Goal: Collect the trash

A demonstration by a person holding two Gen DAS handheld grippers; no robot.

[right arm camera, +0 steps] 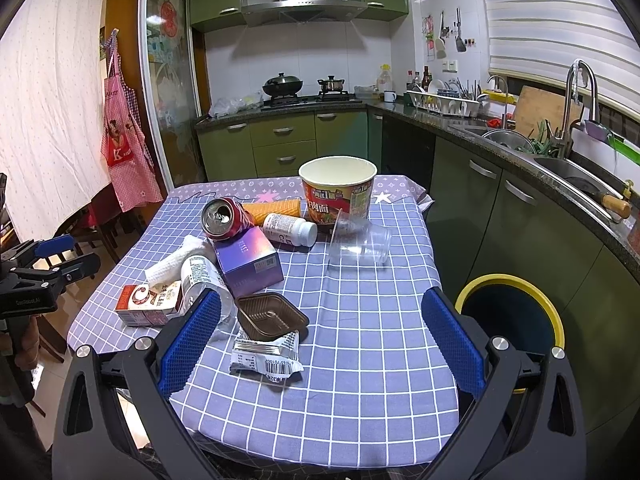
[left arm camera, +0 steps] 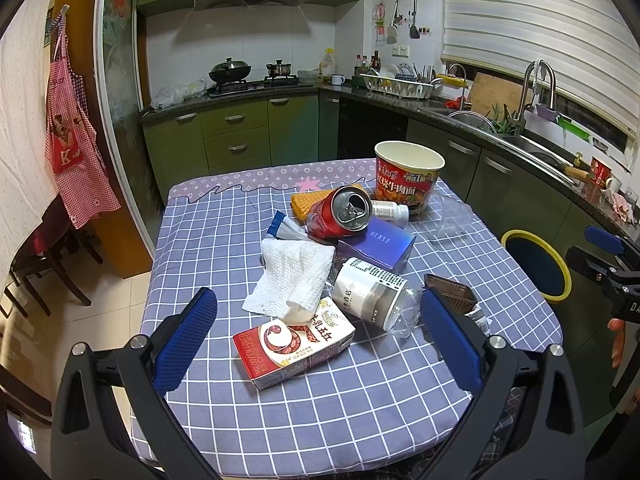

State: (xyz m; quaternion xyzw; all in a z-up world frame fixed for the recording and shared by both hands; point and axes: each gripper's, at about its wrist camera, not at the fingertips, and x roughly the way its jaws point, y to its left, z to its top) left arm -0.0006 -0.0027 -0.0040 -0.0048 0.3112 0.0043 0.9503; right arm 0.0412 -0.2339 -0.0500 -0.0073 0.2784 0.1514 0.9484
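Right now both grippers, left gripper (left arm camera: 318,344) and right gripper (right arm camera: 322,340), hover spread wide and empty above the littered table (right arm camera: 360,380), beside the yellow-rimmed bin (right arm camera: 510,312).

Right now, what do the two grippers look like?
Both match: the left gripper and right gripper have black plastic frames with triangular cut-outs, silver pivot bolts and blue textured finger pads. The left gripper's body carries small white lettering in the right wrist view.
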